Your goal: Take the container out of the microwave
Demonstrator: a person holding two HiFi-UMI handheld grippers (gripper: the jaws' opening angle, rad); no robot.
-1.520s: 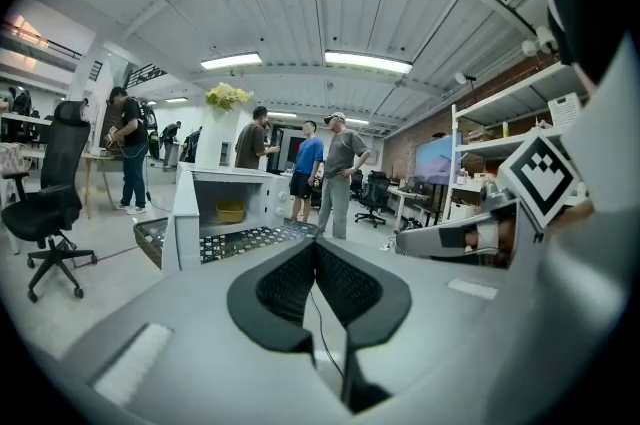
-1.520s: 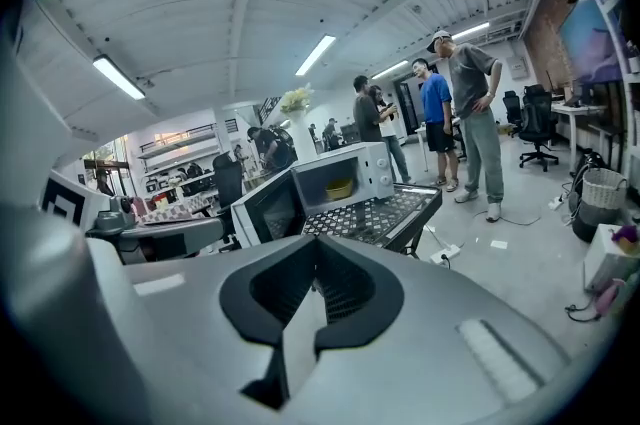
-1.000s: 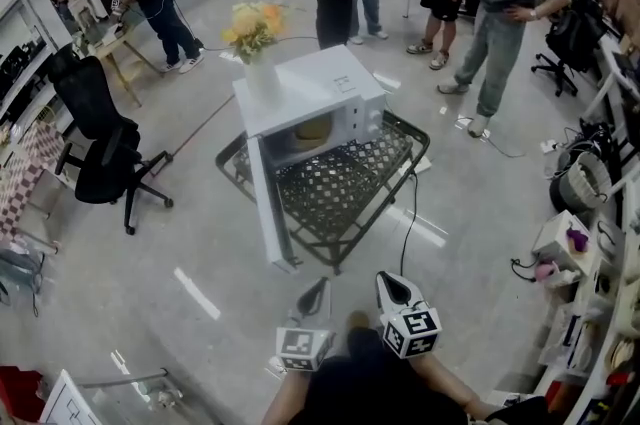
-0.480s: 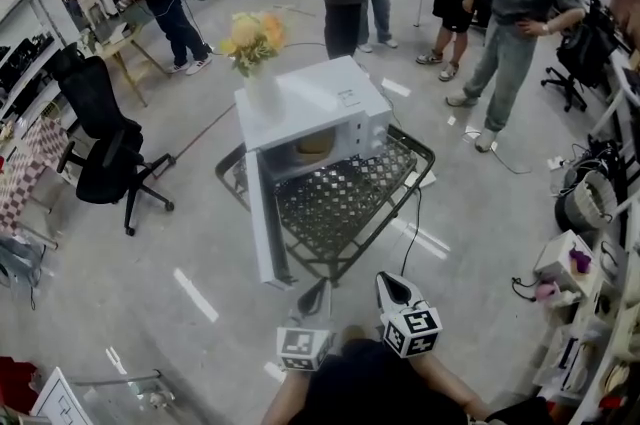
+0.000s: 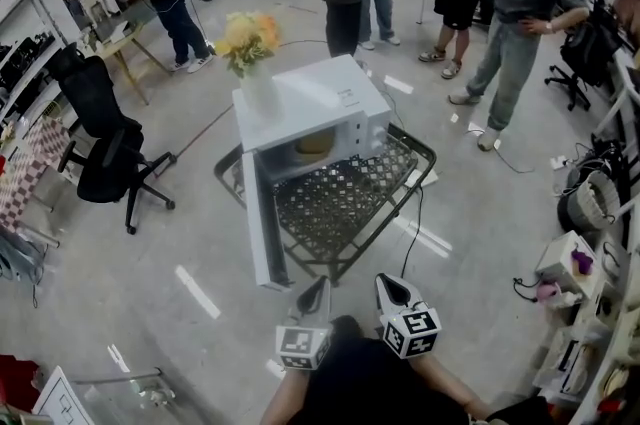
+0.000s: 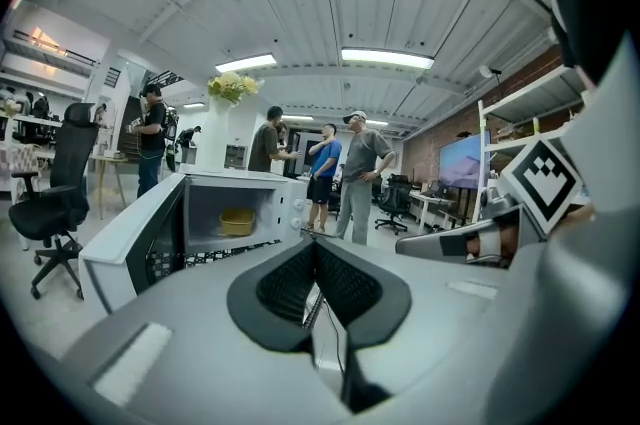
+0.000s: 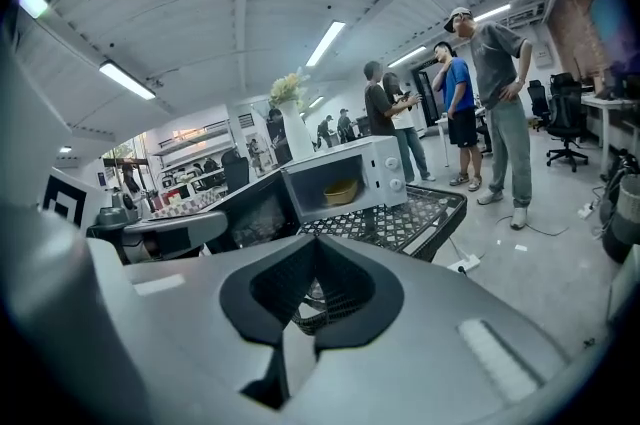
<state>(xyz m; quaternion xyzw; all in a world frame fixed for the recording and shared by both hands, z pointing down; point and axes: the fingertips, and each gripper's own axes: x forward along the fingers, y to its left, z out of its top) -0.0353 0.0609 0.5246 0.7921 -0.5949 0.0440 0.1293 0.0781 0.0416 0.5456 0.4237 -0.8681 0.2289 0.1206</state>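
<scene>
The small yellow bowl-shaped container (image 5: 314, 144) sits upright on the floor of the cooking chamber of the white boxy microwave (image 5: 318, 98), roughly midway across the opening, with bare chamber floor on both sides of it. The microwave stands at the far left corner of the black lattice-topped desk (image 5: 350, 203), its opening facing the desk's bare middle. Its door (image 5: 255, 235) is swung wide open on the left hinge, reaching out along the desk's left edge.
</scene>
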